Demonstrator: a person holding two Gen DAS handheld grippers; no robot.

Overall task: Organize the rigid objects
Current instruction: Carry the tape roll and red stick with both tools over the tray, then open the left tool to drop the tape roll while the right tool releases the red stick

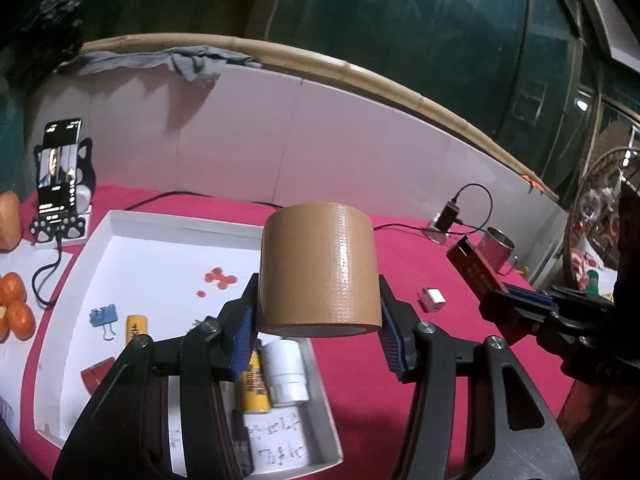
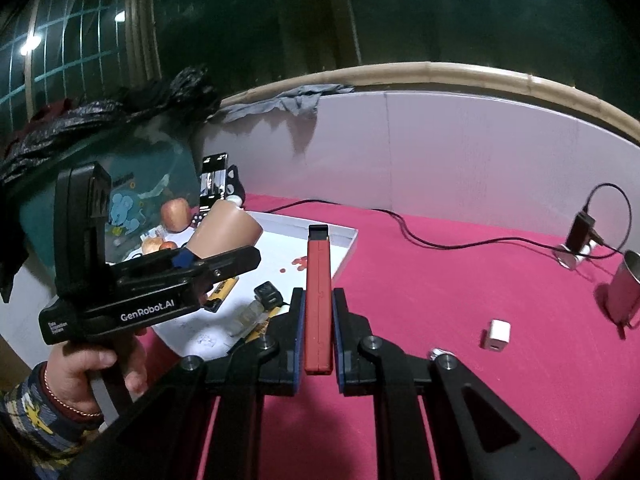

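My left gripper (image 1: 318, 312) is shut on a brown roll of tape (image 1: 318, 268), held above the near right corner of a white tray (image 1: 120, 216). My right gripper (image 2: 319, 300) is shut on a thin red case (image 2: 319, 300) that stands on edge between its blue pads, over the pink cloth right of the tray (image 2: 348, 236). In the left wrist view the red case (image 1: 476, 268) and the right gripper show at the right edge. From the right wrist, the left gripper with the tape roll (image 2: 226, 232) appears at the left, held by a hand (image 2: 92, 364).
The tray holds a blue binder clip (image 1: 103, 316), yellow batteries (image 1: 253, 384), a white bottle (image 1: 286, 372) and red bits (image 1: 218, 276). On the pink cloth lie a white charger cube (image 2: 497, 334), a metal mug (image 2: 626, 284) and a black cable (image 2: 420, 236). A phone on a stand (image 1: 60, 168) and fruit (image 1: 14, 300) sit at the left.
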